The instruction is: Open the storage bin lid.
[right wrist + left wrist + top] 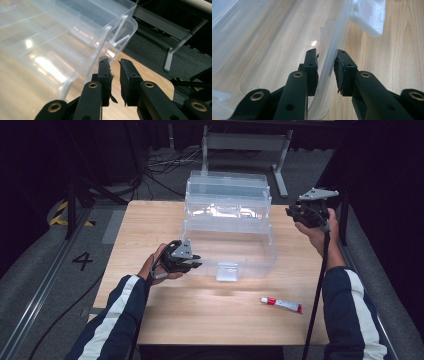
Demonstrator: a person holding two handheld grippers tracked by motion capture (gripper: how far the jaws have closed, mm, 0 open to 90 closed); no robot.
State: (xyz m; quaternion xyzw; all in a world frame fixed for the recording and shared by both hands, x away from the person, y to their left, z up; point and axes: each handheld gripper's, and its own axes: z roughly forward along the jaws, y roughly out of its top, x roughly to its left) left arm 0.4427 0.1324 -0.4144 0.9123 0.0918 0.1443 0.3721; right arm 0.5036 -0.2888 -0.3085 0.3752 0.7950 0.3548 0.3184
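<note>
A clear plastic tiered box [260, 251] stands open in the middle of the wooden table [200, 312]. My left gripper [196, 263] sits at the box's front left corner. In the left gripper view it [325, 58] is shut on the thin front rim of the box [331, 42], one pad inside and one outside. My right gripper [291, 212] hangs in the air just off the box's right end. Its jaws [114, 61] stand a narrow gap apart with nothing between them, beside the box's corner [110, 30].
A small white tube with a red cap [281, 304] lies on the table near the front right. The box's white latch [227, 271] hangs at the middle of its front wall. A metal table frame [280, 165] and cables are on the floor beyond.
</note>
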